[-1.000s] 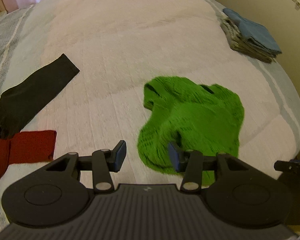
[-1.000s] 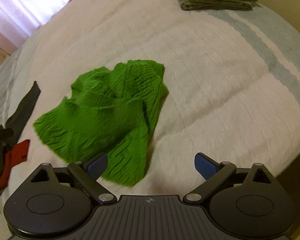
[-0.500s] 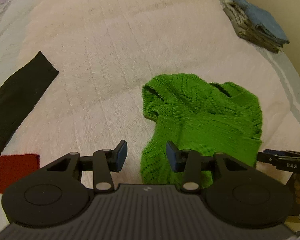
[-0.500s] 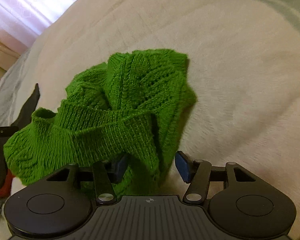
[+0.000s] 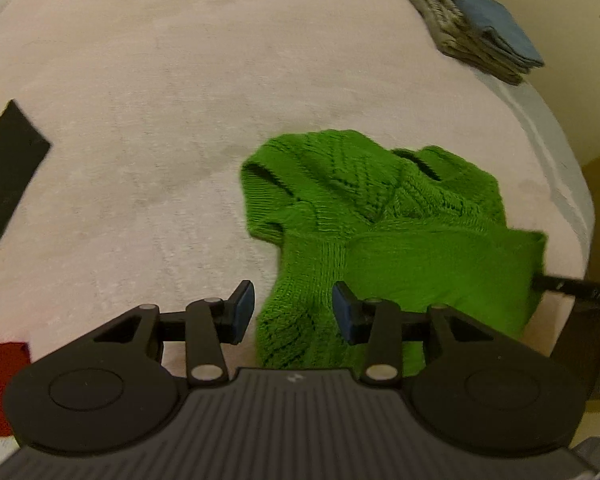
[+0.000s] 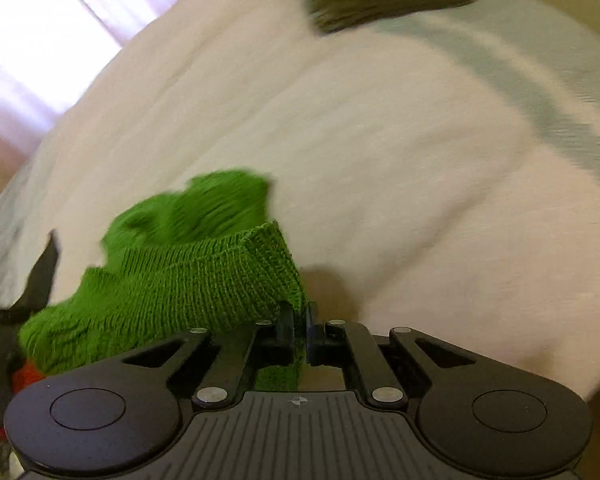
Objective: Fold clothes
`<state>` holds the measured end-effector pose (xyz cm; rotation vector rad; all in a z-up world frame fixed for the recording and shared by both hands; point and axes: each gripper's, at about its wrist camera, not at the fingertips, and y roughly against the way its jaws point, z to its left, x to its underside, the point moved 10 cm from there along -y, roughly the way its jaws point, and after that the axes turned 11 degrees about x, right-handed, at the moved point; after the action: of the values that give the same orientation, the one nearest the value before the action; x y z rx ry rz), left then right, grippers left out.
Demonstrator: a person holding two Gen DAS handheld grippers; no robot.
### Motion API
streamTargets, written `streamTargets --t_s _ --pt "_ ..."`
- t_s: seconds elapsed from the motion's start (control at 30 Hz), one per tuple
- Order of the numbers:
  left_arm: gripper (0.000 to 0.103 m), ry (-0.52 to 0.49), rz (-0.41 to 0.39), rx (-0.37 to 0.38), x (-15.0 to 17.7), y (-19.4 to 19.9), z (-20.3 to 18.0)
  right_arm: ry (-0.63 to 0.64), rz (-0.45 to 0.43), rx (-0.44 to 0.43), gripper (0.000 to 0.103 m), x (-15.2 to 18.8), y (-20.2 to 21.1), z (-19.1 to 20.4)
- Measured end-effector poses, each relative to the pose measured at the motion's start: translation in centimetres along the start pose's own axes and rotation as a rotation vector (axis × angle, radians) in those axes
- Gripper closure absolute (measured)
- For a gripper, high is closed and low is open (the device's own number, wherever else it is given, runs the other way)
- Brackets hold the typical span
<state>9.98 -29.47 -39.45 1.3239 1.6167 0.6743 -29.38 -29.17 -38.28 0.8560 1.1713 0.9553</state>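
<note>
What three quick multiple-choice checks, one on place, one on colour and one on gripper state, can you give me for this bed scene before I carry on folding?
1. Where is the stack of folded clothes?
A. at the far edge of the bed
B. under the sweater
C. on the floor

2. What colour is the knit sweater being handled?
A. red
B. blue
C. green

3. What state is the right hand-held gripper in?
A. wide open above the bed
B. shut on the sweater's edge
C. shut on nothing

Key:
1 A: the stack of folded clothes lies at the far edge of the bed, apart from the sweater.
2 C: the knit sweater is bright green.
3 B: the right hand-held gripper has its jaws together with the ribbed knit edge pinched between them.
</note>
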Motion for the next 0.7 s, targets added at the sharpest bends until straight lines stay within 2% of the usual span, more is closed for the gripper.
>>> streamTargets --t_s 0.1,0.13,0.23,0.27,0.3,0.37,0.4,0.47,0.5,0.6,0.7 --pt "0.059 -0.013 0.01 0.014 0.1 -1.2 -0.2 0.006 -0.006 0.02 0.1 -0.2 0.3 -0.6" --pt "0.056 -0.017 0.013 0.018 0.1 -1.7 -0.3 0.01 -0.007 0.018 0.1 -0.2 0.3 -0.1" --pt "0.053 -0.01 0.03 0.05 0.4 -3.6 -0.3 0.017 -0.006 -0.005 0.1 0.1 0.0 1.2" --pt "0.05 -0.003 0.033 0.079 0.5 -4.3 -0.4 0.016 -0.004 -0.007 0.1 0.1 -0.1 1.4" --pt "0.043 0.005 0.037 0.107 0.6 -4.9 -0.4 0.015 -0.003 -0.009 0.1 0.1 -0.2 1.5" --pt "0.043 0.054 0.064 0.159 1.2 -6.1 -0.2 0.01 -0.004 -0.016 0.1 -0.2 -0.1 1.5" --pt "0.048 0.094 0.076 0.188 1.6 -6.5 -0.2 0.008 -0.006 -0.02 0.1 -0.3 0.0 1.5" --pt "0.072 0.151 0.082 0.241 2.2 -6.8 -0.3 -0.007 -0.022 -0.035 0.1 -0.9 0.7 1.7" --pt "0.1 0.144 0.081 0.248 2.5 -6.5 -0.5 -0.013 -0.041 -0.046 0.1 -1.4 1.3 1.8" --pt "0.099 0.103 0.023 0.236 2.7 -4.0 -1.1 0.017 -0.131 -0.071 0.1 -4.2 4.1 3.2" --pt "0.099 0.11 -0.137 0.214 1.0 1.4 -1.3 0.071 -0.253 -0.124 0.1 -8.6 7.6 5.6"
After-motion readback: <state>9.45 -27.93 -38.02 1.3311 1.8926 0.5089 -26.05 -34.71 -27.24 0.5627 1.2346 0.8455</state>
